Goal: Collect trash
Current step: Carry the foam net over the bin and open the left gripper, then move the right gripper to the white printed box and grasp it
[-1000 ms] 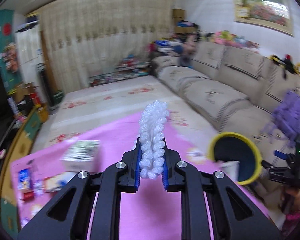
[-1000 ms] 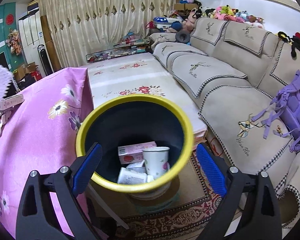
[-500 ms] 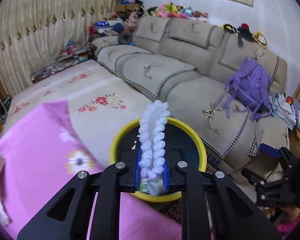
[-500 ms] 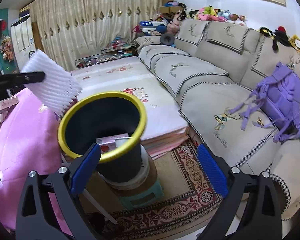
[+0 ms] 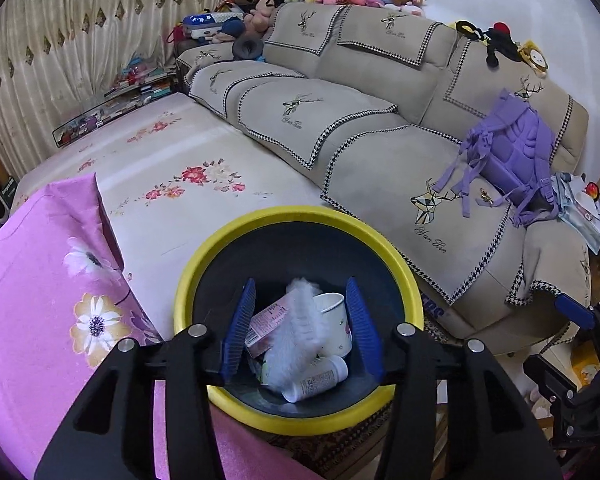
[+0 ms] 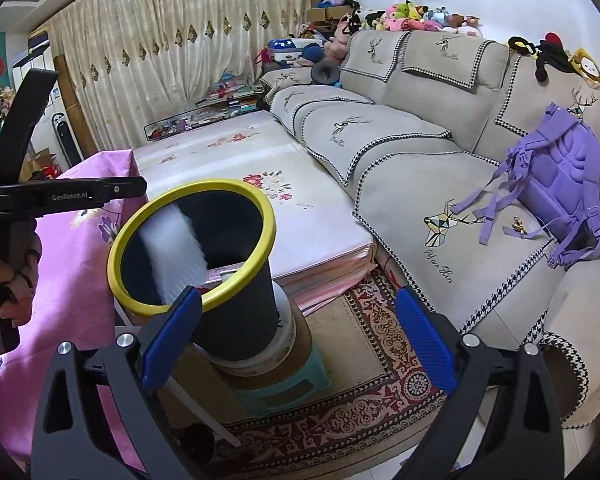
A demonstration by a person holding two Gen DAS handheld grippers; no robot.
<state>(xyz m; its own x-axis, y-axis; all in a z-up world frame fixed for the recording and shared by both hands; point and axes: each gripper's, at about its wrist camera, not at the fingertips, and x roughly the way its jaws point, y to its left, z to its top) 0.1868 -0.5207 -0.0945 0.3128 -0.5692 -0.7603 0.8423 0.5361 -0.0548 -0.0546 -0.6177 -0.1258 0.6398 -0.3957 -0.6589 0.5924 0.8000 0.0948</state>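
A black bin with a yellow rim point(image 5: 300, 216) stands beside the pink-clothed table. My left gripper point(image 5: 300, 292) hangs over its mouth with jaws opening. The white foam sheet point(image 5: 296, 336) is free of both pads and drops into the bin, blurred. Below it lie a paper cup point(image 5: 334, 320), a pink box point(image 5: 266, 322) and a small white bottle point(image 5: 316, 378). In the right wrist view the foam sheet point(image 6: 172, 248) shows inside the bin point(image 6: 236, 320). My right gripper point(image 6: 298, 300) stays open and empty, in front of the bin.
The bin sits on a white tub and a teal stool point(image 6: 284, 388) over a patterned rug point(image 6: 380, 344). The pink flowered cloth point(image 5: 40, 300) is at the left. Behind are a low floral mat point(image 5: 172, 168) and a beige sofa point(image 5: 360, 120) with a purple backpack point(image 5: 512, 156).
The left gripper carried the foam sheet from over the table to above the bin, tipped downward, then spread its jaws and let the sheet go. The right gripper drew back a little from the bin.
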